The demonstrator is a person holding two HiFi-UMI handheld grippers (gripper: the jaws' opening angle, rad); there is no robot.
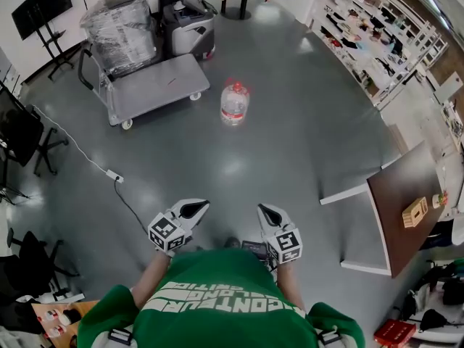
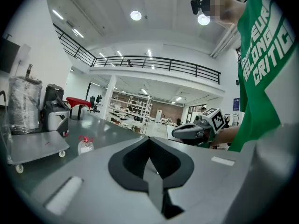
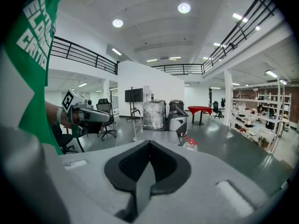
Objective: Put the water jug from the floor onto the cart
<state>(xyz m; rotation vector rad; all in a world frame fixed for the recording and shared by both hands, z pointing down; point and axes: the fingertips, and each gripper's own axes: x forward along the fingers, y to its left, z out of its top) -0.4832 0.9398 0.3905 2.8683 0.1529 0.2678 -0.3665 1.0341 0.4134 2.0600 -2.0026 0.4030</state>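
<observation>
- While you are standing well back from the jug (image 1: 235, 101), you are holding both grippers low in front of you, side by side.
- Your left gripper (image 1: 194, 209) is showing its jaws pressed together, gripping nothing.
- Your right gripper (image 1: 269, 214) is likewise showing its jaws fully closed and empty.
- That jug is standing upright on the floor (image 1: 297, 129), near the cart (image 1: 156, 85) but not on it.
- A wrapped bundle (image 1: 119, 27) is sitting at the cart's far end.
</observation>
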